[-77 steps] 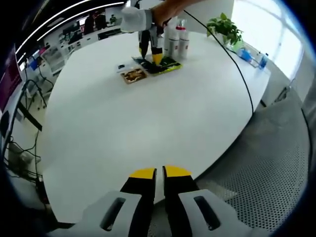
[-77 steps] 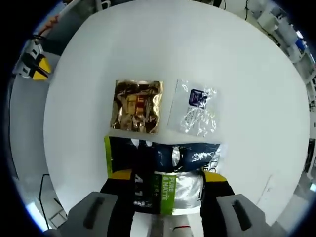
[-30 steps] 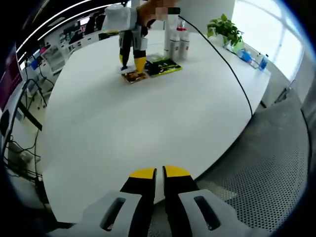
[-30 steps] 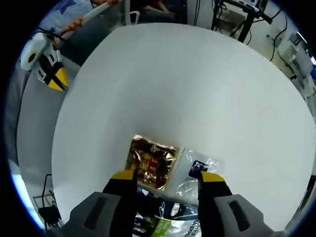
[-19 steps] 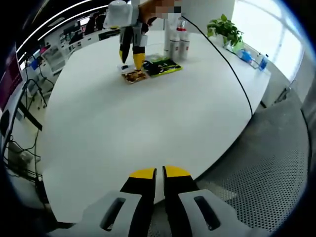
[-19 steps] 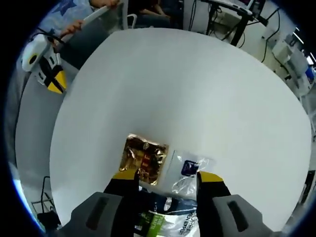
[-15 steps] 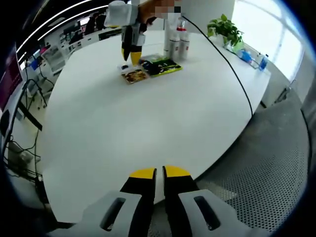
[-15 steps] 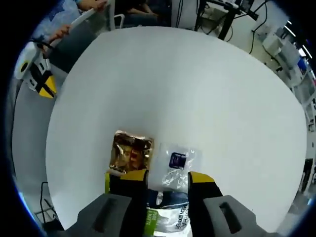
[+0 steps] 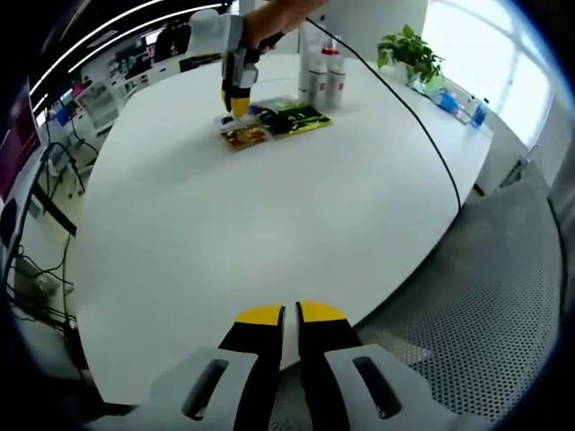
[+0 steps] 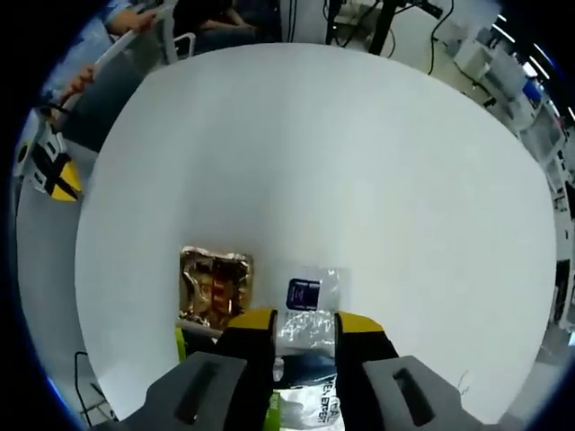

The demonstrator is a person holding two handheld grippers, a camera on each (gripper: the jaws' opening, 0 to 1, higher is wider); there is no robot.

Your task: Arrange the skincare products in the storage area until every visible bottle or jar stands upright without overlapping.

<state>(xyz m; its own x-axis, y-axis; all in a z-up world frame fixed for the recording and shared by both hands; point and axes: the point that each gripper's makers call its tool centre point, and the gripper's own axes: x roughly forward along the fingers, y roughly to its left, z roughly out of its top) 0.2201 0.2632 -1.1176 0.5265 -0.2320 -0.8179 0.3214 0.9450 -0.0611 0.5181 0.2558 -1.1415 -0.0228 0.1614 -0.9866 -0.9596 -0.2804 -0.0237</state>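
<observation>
the right tool [image 10: 304,325] is closing, jaws narrowly apart, over the clear sachet [image 10: 308,303] mid-desk [image 10: 341,162]; it risks dragging the gold sachet [image 10: 215,285]. left tool [image 9: 289,313] is sitting nearly closed, empty.

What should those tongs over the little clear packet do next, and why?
Probably finish closing on the clear sachet and lift it. The right tongs straddle its near edge with jaws narrowed but not shut. It lies flat beside the gold sachet, and the left tongs wait at the table edge.
</observation>
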